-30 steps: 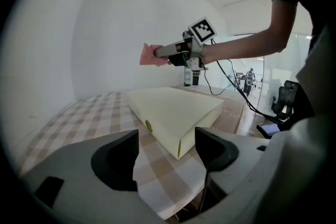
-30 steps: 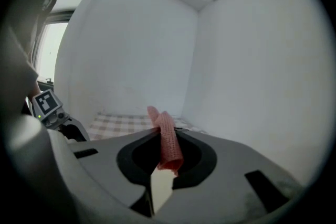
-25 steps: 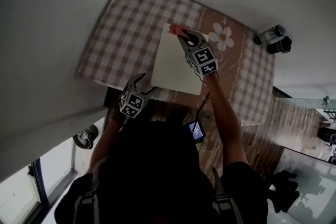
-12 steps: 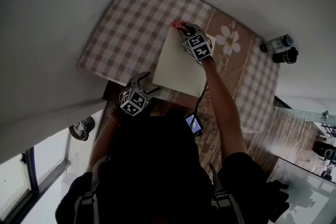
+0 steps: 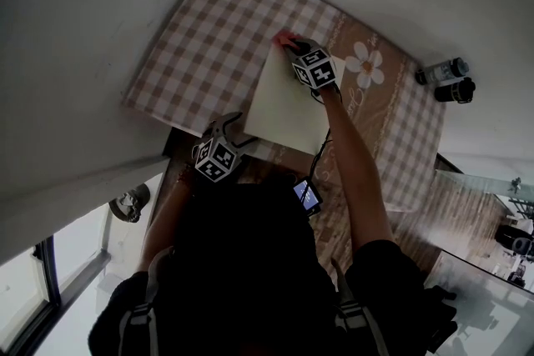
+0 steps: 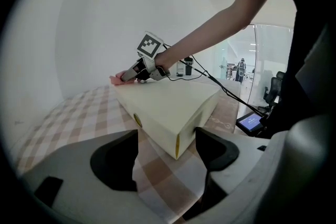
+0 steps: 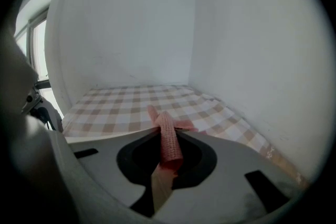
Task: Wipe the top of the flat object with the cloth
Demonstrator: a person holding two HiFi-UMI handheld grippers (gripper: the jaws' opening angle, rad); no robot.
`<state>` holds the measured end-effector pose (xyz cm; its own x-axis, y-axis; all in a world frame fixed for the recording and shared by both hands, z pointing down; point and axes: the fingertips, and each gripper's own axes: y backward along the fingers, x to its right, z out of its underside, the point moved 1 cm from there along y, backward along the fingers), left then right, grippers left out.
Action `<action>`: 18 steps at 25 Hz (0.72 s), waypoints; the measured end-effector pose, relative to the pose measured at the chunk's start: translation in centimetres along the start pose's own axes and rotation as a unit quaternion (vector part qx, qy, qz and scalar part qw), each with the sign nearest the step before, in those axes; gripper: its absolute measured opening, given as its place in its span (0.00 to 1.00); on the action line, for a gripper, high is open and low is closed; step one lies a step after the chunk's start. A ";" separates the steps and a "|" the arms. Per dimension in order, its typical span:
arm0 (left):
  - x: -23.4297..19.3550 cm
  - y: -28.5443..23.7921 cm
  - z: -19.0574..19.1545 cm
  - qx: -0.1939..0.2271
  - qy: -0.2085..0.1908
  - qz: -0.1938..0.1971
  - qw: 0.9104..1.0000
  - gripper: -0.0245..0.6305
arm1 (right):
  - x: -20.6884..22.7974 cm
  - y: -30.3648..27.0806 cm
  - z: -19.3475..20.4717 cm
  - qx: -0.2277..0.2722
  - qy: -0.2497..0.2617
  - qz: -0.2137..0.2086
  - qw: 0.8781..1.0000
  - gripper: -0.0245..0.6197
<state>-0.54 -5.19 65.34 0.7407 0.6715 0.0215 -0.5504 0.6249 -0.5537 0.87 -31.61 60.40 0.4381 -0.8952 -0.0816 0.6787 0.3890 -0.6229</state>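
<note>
A flat cream box [image 5: 288,100] lies on the checked tablecloth [image 5: 209,46]. My right gripper [image 5: 294,45] is at the box's far corner, shut on a pink cloth [image 5: 284,38] that pokes past the box's edge. In the right gripper view the pink cloth [image 7: 168,136] is pinched between the jaws, folded lengthwise. In the left gripper view the box [image 6: 168,105] stands just ahead with the right gripper [image 6: 134,72] at its far end. My left gripper [image 5: 232,126] hovers off the box's near left corner, open and holding nothing.
White walls close in on the table's left and far sides. Two dark bottles [image 5: 449,79] stand at the far right. A small lit screen [image 5: 307,196] hangs near the table's front edge. A flower print [image 5: 365,64] marks the cloth right of the box.
My right gripper has slid the pink cloth a little further along the box top toward its far corner. The left gripper has barely moved.
</note>
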 end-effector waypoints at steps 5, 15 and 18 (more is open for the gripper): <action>-0.1 -0.3 0.0 -0.003 0.013 0.021 1.000 0.58 | -0.4 -0.5 0.4 -0.048 0.031 -0.006 0.998 0.09; -0.1 -0.6 -0.1 0.001 -0.004 0.050 0.999 0.58 | -1.0 -0.3 0.8 -0.065 0.013 -0.012 0.998 0.08; -0.1 -0.6 -0.2 0.003 -0.004 0.063 0.998 0.58 | -1.9 0.0 1.1 -0.069 0.010 -0.023 0.997 0.08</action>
<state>-0.17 -5.74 65.51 0.6618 0.7486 -0.0409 -0.6415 0.5371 -0.5478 0.66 -29.70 61.43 0.3953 -0.9163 -0.0645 0.6105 0.3145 -0.7269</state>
